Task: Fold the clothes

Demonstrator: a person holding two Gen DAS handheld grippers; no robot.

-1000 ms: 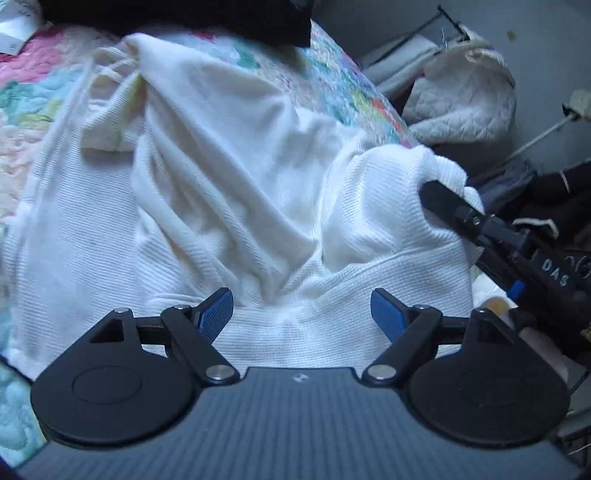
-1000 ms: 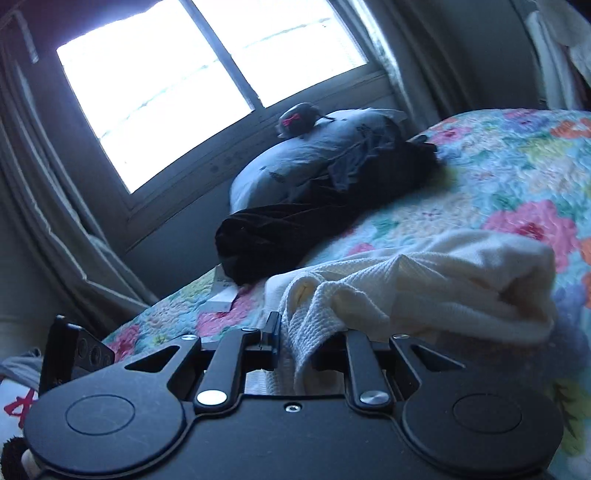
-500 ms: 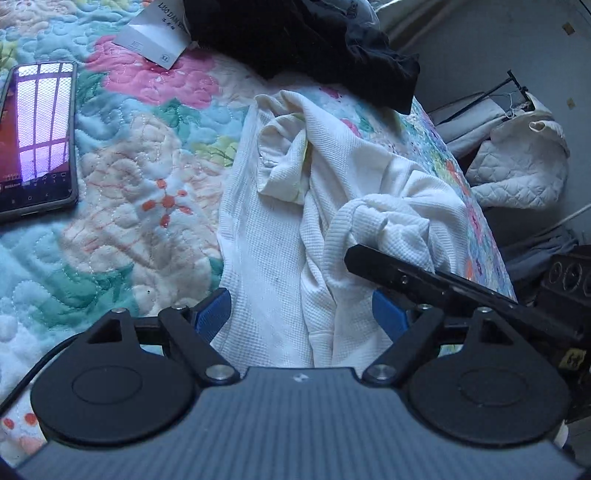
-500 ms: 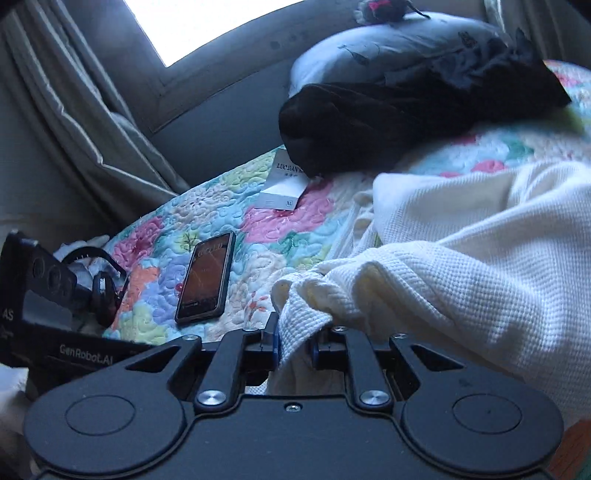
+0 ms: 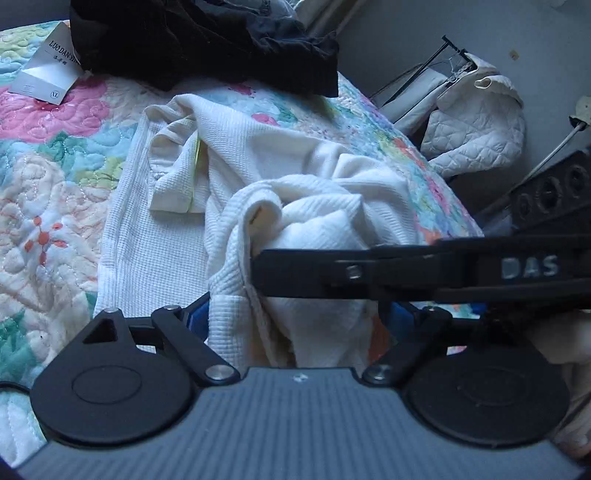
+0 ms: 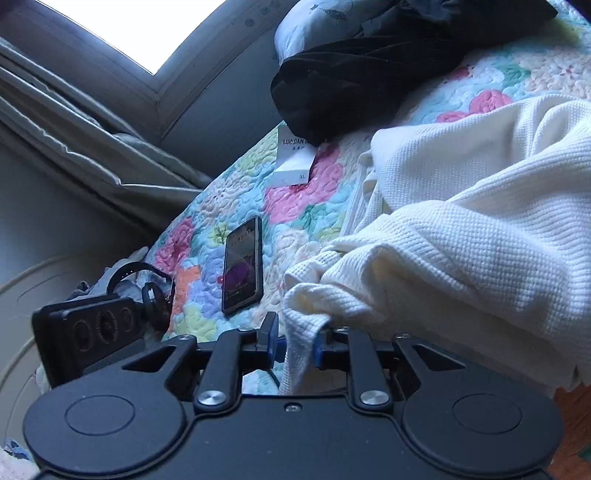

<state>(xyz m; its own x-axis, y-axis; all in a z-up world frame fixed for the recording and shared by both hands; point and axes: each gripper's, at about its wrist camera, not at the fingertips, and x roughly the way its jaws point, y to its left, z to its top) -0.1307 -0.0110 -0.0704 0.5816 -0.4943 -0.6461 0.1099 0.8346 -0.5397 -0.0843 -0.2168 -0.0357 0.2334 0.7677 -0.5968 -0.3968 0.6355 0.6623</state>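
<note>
The cream waffle-knit top [image 5: 236,173] lay bunched on the floral quilt [image 5: 55,192]. The right gripper [image 6: 295,341] was opening, cloth between its jaws, while the left gripper [image 5: 291,317] closed around that fold. The handover would probably go best if the left clamped firmly before the right released.

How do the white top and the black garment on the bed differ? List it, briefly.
The white top is pale with a waffle texture; the black garment is dark and looks smoother. The white top lies partly spread, partly bunched, nearest the cameras; the black garment sits heaped farther off, against the pillow. Both rest on the flowered quilt.
</note>
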